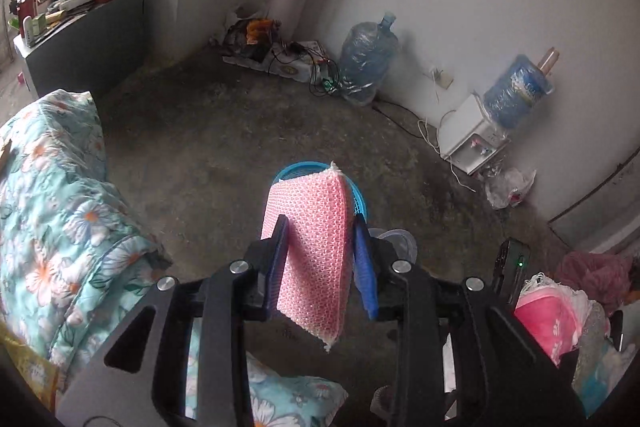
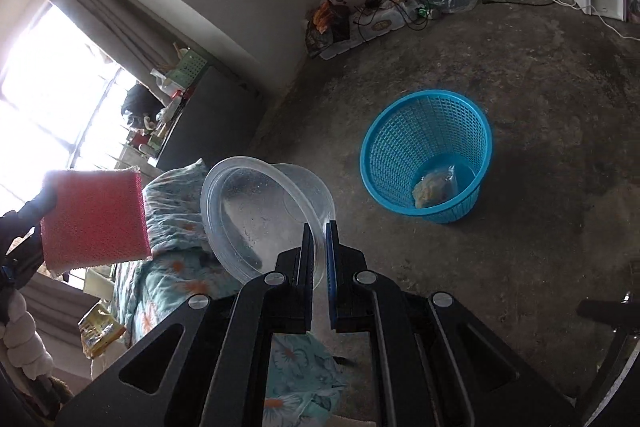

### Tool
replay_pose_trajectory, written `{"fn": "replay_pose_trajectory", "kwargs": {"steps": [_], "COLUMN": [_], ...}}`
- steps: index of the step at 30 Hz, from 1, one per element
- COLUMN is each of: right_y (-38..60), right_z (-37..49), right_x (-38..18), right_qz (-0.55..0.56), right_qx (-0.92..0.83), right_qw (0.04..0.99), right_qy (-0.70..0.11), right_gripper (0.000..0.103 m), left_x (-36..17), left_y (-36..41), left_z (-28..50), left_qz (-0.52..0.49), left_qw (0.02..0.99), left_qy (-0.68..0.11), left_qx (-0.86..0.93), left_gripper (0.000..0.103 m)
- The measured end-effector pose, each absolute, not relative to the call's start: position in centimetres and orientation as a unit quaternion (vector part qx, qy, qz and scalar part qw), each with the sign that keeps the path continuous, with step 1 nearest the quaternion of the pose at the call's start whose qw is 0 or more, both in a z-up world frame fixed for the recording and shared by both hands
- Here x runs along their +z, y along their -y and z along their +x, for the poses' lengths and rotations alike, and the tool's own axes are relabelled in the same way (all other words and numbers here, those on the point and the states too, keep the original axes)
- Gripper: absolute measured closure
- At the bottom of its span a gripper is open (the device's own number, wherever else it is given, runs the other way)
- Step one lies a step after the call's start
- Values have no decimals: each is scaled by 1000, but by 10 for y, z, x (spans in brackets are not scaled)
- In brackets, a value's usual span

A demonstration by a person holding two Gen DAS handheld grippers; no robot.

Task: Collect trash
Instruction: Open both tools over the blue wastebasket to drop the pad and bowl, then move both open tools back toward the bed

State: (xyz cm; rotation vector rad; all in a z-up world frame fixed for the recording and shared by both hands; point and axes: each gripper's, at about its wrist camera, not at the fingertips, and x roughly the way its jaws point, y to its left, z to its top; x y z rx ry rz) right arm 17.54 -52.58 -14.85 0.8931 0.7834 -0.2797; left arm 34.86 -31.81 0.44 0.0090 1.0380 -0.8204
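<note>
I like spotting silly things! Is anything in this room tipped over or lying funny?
Yes. The big blue water bottle by the wall looks crumpled and leans over, wrapped in crinkly plastic. A tangle of wires sprawls across the floor beside it. The blue basket stands upright with one wrapper inside.

Both wrist cams look down over claws, sharing blue basket (image 2: 426, 155) & floor (image 1: 224, 131).

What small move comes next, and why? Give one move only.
Probably carry the right gripper forward until the clear plastic container hangs over the blue basket, then let go. It is shut on the container's rim, and the basket stands open on the floor ahead, with one wrapper inside. The left gripper holds a pink sponge and can follow.
</note>
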Motion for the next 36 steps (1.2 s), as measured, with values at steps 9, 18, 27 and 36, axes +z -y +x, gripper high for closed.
{"fn": "replay_pose_trajectory", "kwargs": {"steps": [9, 18, 27, 36], "right_y": [619, 642, 585, 448], "right_z": [251, 226, 188, 188], "right_x": [-208, -251, -173, -81], "right_qz": [407, 395, 372, 234], "right_qx": [-227, -276, -217, -15], "right_qw": [790, 773, 831, 905], "right_qy": [-398, -412, -352, -354], "right_gripper": [92, 60, 60, 41], "left_x": [-69, -95, 9, 122], "left_y": [455, 467, 358, 90], "left_z": [414, 405, 352, 253], "left_qz": [-3, -24, -40, -55], "left_qw": [780, 765, 775, 884], "left_qy": [-506, -519, -463, -352], "left_qx": [-369, -381, -428, -302], "left_gripper": [37, 33, 33, 24]}}
